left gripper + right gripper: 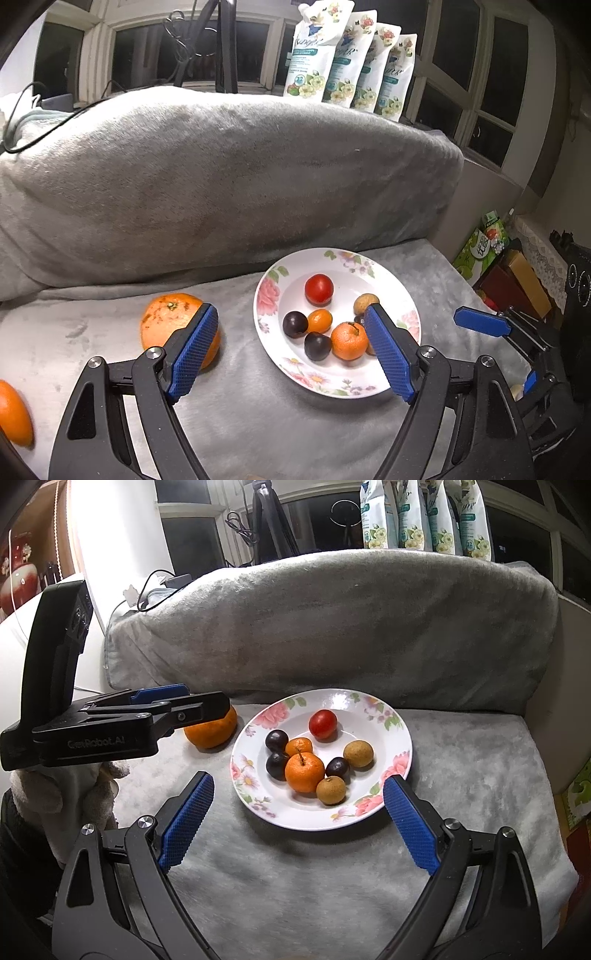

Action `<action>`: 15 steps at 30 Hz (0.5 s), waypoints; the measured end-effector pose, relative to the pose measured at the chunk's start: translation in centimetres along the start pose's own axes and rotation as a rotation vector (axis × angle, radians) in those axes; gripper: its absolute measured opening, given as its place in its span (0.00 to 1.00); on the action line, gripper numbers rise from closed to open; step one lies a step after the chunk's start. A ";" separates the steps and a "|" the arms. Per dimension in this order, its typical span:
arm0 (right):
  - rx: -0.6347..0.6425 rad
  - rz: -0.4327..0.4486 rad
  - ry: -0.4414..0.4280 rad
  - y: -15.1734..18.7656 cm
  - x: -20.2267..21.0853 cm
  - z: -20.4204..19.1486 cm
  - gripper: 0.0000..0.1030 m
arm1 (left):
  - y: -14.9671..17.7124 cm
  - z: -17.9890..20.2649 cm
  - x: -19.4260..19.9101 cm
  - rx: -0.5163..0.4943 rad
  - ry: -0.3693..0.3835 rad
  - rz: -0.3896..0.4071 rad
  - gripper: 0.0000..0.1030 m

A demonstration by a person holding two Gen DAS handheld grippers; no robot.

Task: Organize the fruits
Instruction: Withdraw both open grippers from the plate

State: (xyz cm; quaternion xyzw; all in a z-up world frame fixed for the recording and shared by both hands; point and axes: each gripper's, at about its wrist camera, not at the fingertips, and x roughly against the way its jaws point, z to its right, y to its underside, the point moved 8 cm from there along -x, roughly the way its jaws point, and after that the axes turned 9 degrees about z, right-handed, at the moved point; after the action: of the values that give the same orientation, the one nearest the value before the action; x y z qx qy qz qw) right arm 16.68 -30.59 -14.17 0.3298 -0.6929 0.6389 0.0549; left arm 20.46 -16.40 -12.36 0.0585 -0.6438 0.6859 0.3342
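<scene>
A floral white plate (269, 295) (369, 705) sits on the grey blanket and holds a red tomato (319, 289) (323, 723), a small mandarin (348, 340) (304, 771), dark plums (294, 324) (277, 740), brown longans (358, 753) and a kumquat (319, 320). A large orange (173, 321) (212, 733) lies left of the plate. My left gripper (291, 325) is open and empty, its left finger in front of the orange. My right gripper (299, 786) is open and empty, low before the plate. Another orange (14, 413) lies at the far left edge.
A large grey cushion (221, 177) (351, 627) rises right behind the plate. Several detergent pouches (351, 62) stand on the windowsill. Boxes (509, 273) sit right of the sofa. Cables (155, 590) lie at the cushion's left end.
</scene>
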 end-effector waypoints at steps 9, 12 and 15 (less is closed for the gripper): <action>0.021 0.037 0.023 -0.8 0.4 -0.3 0.92 | -0.5 -0.4 1.1 0.010 -0.003 0.025 0.79; 0.004 0.043 0.017 -1.0 0.4 -0.2 0.92 | -0.6 -0.4 1.4 0.010 -0.002 0.032 0.79; -0.013 0.052 0.008 -1.1 0.4 -0.2 0.92 | -0.7 -0.5 1.7 0.009 -0.003 0.038 0.79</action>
State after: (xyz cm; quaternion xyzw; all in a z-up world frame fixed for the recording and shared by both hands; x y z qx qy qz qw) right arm 16.85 -30.51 -12.97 0.3089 -0.7049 0.6371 0.0434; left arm 19.65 -15.28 -11.00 0.0488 -0.6423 0.6949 0.3196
